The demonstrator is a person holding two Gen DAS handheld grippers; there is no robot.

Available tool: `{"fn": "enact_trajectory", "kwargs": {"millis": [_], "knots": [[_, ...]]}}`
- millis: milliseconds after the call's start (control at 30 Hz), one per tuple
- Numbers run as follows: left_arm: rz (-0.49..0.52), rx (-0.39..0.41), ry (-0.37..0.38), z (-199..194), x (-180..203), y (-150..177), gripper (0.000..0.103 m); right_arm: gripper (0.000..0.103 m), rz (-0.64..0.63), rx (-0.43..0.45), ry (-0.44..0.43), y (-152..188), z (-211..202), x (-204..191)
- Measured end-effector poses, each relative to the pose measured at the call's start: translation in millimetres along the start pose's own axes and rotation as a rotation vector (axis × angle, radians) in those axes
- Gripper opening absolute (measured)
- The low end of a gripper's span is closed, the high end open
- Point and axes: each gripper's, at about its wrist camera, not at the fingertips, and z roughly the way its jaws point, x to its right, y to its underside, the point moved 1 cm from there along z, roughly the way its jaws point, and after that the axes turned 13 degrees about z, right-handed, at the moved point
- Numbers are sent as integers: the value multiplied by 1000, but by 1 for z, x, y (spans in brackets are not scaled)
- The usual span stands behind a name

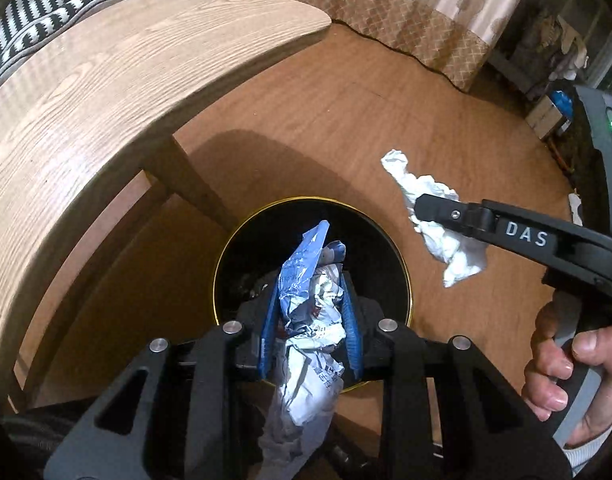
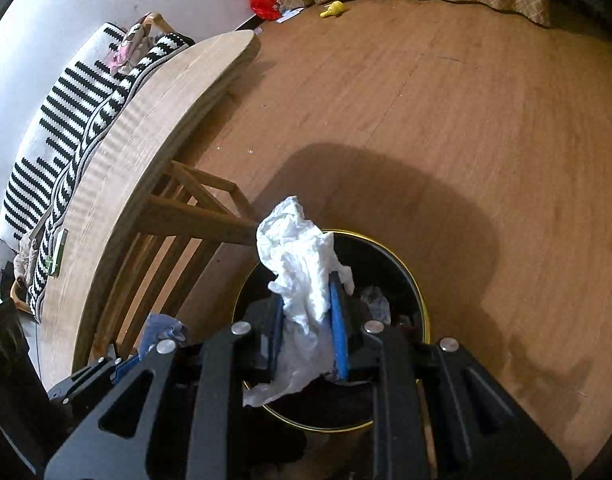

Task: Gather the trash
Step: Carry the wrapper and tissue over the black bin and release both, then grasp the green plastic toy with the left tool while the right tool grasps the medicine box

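Left gripper (image 1: 312, 312): both blue pads clamped on a crumpled blue-and-silver wrapper (image 1: 310, 320). Wrapper's long axis runs along the fingers, one end sticking out past the tips, the other trailing back toward the camera.

Right gripper (image 2: 306, 312): fully closed on a wad of white tissue (image 2: 302, 264). Tissue bunches up beyond the tips and a tail hangs out below the pads.

Key relation: the black bin (image 1: 390, 240) with the gold rim sits on the floor straight below the left gripper, so the wrapper is already over the mouth. From the left wrist view the right gripper and tissue look offset to the bin's right, over bare floor (image 1: 346, 120). The right wrist view puts the tissue over the bin's near-left rim. My read: left is better lined up for a drop, right needs a small shift inward. Both point steeply down.

Surroundings: wooden table (image 1: 106, 100) just beside the bin, its leg next to the rim. Striped cushion behind it.

Hard to see: bin contents are dark, only a few scraps show. Near rim is hidden by gripper linkages in both views. Person's right hand (image 1: 566, 380) is cut off at frame edge.
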Motion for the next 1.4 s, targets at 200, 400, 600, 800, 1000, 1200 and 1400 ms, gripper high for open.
{"fn": "enact_trajectory", "kwargs": {"millis": [200,400,600,800,1000,1200,1400], "knots": [[0,-10,9,3,-1,-2,36,23,-5,-58,-11,-6,8,-9],[2,82,-28,-13,3,-5,95,97,55,34,45,-13,-5,-5],[-1,182,-106,-72,-34,-8,95,97,66,33,44,-16,-3,-17],[-190,243,-325,-143,-127,11,95,97,-1,17,-34,-11,7,-71],[-441,212,-491,-186,-227,58,95,97,-215,79,-121,-2,7,-190],[-660,200,-573,-206,-313,100,95,97,-421,75,-162,32,41,-325],[-771,217,-626,-211,-366,145,95,97,-543,2,-176,69,98,-428]]}}
